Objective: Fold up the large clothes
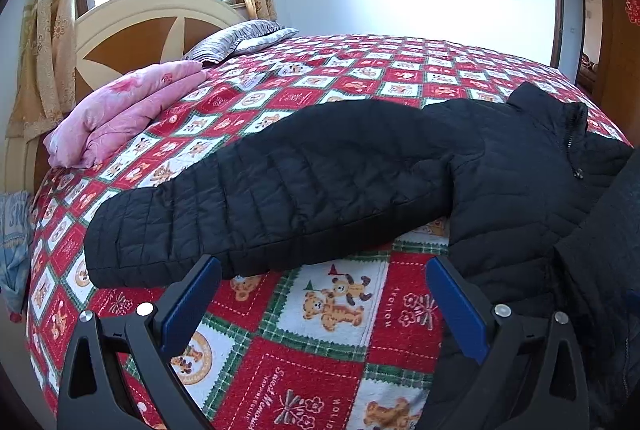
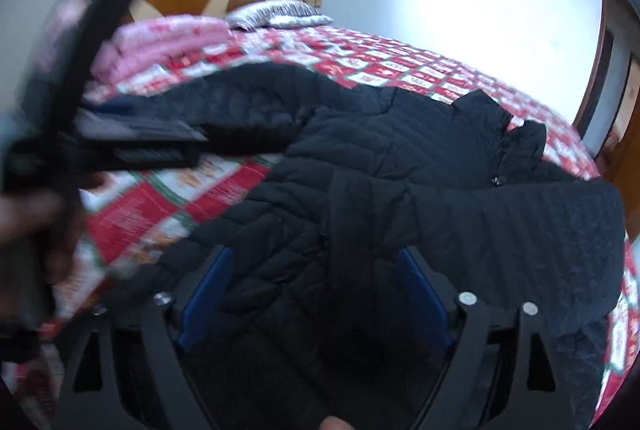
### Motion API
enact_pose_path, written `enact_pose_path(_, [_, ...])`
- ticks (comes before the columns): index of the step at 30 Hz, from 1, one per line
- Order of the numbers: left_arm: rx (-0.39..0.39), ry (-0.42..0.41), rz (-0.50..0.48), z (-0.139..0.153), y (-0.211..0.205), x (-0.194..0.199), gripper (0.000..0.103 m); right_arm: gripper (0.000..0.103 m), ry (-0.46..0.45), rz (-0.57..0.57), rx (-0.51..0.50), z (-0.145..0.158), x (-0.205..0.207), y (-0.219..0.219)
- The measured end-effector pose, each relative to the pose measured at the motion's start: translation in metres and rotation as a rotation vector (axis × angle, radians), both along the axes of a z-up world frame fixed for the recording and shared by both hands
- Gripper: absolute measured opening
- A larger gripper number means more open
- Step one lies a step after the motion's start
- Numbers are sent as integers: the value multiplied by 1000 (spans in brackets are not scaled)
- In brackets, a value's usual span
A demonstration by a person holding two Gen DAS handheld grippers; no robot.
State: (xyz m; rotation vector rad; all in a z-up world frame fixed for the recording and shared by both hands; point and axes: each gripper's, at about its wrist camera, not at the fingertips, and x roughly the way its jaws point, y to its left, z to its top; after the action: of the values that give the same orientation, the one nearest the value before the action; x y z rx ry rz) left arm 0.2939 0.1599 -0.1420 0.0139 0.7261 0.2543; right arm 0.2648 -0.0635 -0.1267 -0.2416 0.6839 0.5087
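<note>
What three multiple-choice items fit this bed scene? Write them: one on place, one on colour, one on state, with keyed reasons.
1. Where does the pink folded quilt lie?
A. near the headboard
B. on the floor
C. on the jacket

2. What colour is the puffer jacket?
A. red
B. black
C. pink

3. How do the left gripper fingers stand?
A. shut on the sleeve
B. shut on the pillow
C. open, holding nothing

Answers: A, the quilt sits by the headboard; B, the quilted fabric is black; C, bedspread shows between the spread fingers.

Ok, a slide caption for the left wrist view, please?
Open left gripper hovers over the teddy-bear quilt, facing the black puffer jacket with one sleeve spread out.
</note>
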Motion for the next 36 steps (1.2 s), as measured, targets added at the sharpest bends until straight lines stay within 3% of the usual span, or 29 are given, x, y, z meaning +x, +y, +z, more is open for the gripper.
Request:
enact_pose_path(5, [-21, -31, -31, 15, -19, -1, 102, 84, -22, -3, 57, 38, -22, -38])
enact_pose_path(6, [-24, -42, -47, 19, -27, -1, 102, 81, -37, -37, 52, 41, -21, -49])
enact_pose_path(7, [-27, -53, -70, 24, -37, -2, 102, 71, -50, -75, 42, 44, -18, -58])
enact_pose_path(8, [-29, -58, -99, 27, -48, -2, 102, 60, -60, -135, 25, 45, -8, -74])
enact_pose_path(10, [-35, -49, -172, 30, -78, 2, 102, 52, -65, -258, 21, 43, 15, -101])
enact_pose_path(13, [-57, -34, -235, 23, -115, 13, 102, 50, -79, -487, 39, 36, 56, -157])
enact_pose_path(16, [22, 7, -240, 1, -145, 29, 102, 50, -41, -623, 54, 13, 91, -196])
enact_pose_path(19, [51, 75, -220, -24, -154, 43, 102, 50, 88, -643, 38, -18, 111, -214])
enact_pose_path(21, [25, 66, -221, -30, -151, 41, 102, 50, 129, -637, 25, -33, 114, -218])
enact_pose_path(25, [18, 58, -224, -37, -151, 40, 102, 51, 134, -637, -4, -44, 112, -216])
enact_pose_path(32, [-59, 57, -223, -40, -143, 38, 102, 51, 143, -623, 72, -37, 104, -228])
enact_pose_path(36, [-130, -22, -183, -16, -129, 33, 102, 51, 64, -646, 217, -10, 90, -249])
